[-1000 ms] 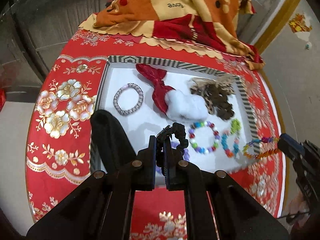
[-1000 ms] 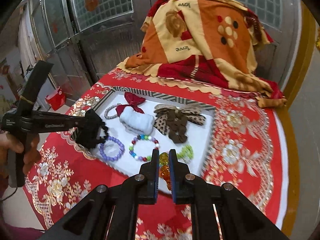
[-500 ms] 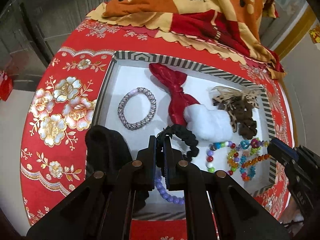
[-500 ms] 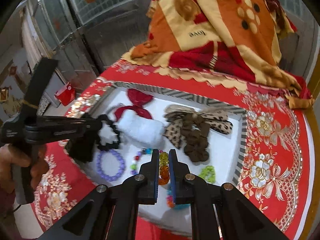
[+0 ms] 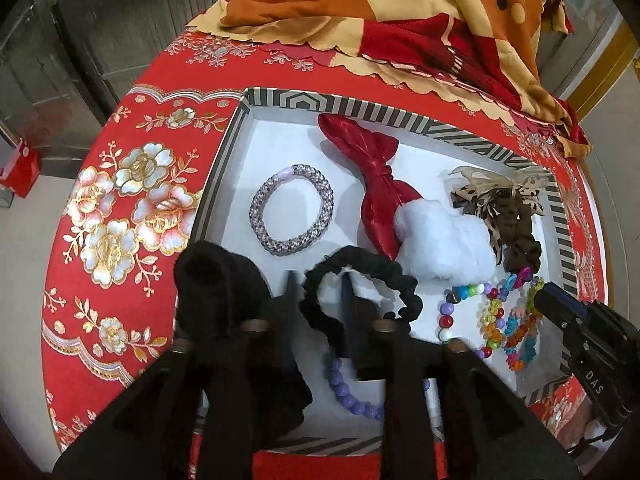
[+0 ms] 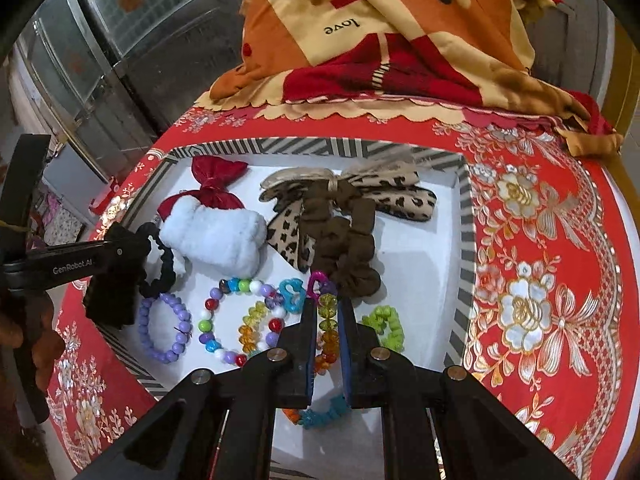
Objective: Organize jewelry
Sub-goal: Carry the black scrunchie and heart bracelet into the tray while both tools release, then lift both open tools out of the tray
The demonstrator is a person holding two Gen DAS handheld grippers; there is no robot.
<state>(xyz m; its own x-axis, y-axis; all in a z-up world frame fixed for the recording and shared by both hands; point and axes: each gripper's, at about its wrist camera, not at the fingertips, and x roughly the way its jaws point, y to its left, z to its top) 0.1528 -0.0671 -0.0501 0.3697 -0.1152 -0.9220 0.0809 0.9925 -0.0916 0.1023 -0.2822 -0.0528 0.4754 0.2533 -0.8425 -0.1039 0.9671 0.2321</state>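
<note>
We are working over the striped-rim tray (image 5: 362,106). Our left gripper (image 5: 318,280) is hanging with jaws spread wide around the black scrunchie (image 5: 372,268) lying just ahead. Our right gripper (image 6: 327,308) is pinching the amber bead bracelet (image 6: 328,322) between narrowly parted fingers.
</note>
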